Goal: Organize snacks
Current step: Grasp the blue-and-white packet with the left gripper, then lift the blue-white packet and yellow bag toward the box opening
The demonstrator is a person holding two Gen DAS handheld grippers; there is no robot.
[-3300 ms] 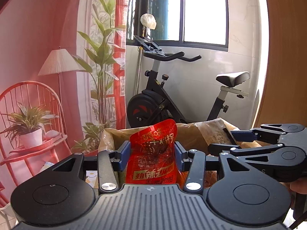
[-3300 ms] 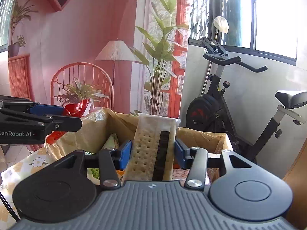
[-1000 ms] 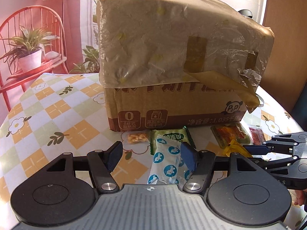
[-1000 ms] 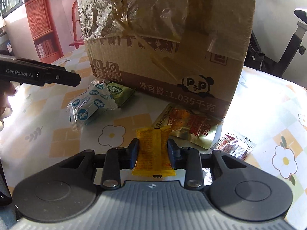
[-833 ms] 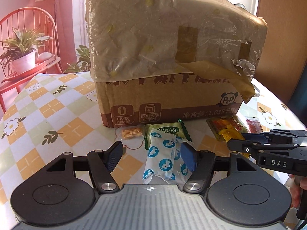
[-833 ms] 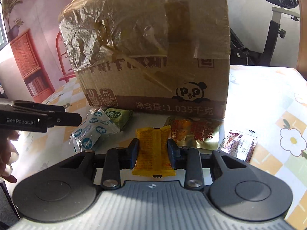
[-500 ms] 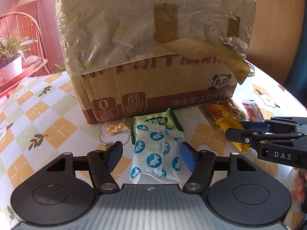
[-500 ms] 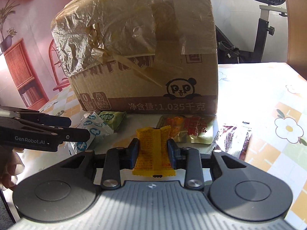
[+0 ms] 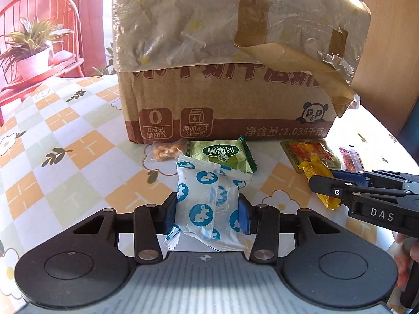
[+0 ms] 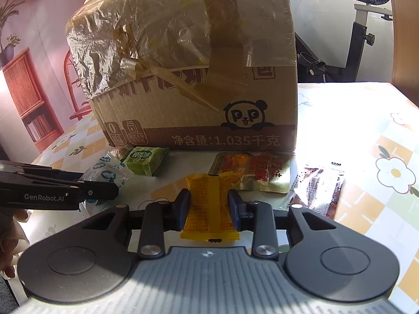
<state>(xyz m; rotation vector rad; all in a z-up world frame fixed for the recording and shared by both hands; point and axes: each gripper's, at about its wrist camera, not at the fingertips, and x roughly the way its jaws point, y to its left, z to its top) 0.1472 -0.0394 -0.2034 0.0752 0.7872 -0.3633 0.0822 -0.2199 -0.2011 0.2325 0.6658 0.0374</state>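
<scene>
On the checked tablecloth [image 9: 65, 157], in front of a taped cardboard box [image 9: 235, 78], lies a white packet with blue prints [image 9: 207, 191]. My left gripper [image 9: 207, 216] is closing, and both pads touch the packet's sides. The right wrist view shows my right gripper [image 10: 209, 209] shut on a yellow snack packet [image 10: 209, 191], just above the table. From the left wrist view, the right gripper [image 9: 322, 183] shows at the right with the yellow packet [image 9: 314, 170] in it. The left gripper [image 10: 99, 191] enters the right wrist view from the left.
A green packet [image 9: 220, 153] and a small clear nut packet [image 9: 166, 151] lie against the box front. A red-orange pouch [image 10: 251, 170] and a dark red packet [image 10: 322, 191] lie to the right. A hand [image 10: 10, 235] shows at the left edge.
Both grippers came down from above the box to the table in front of it. The left jaws narrowed onto the white and blue packet. The right gripper kept its hold on the yellow packet and rolled slightly.
</scene>
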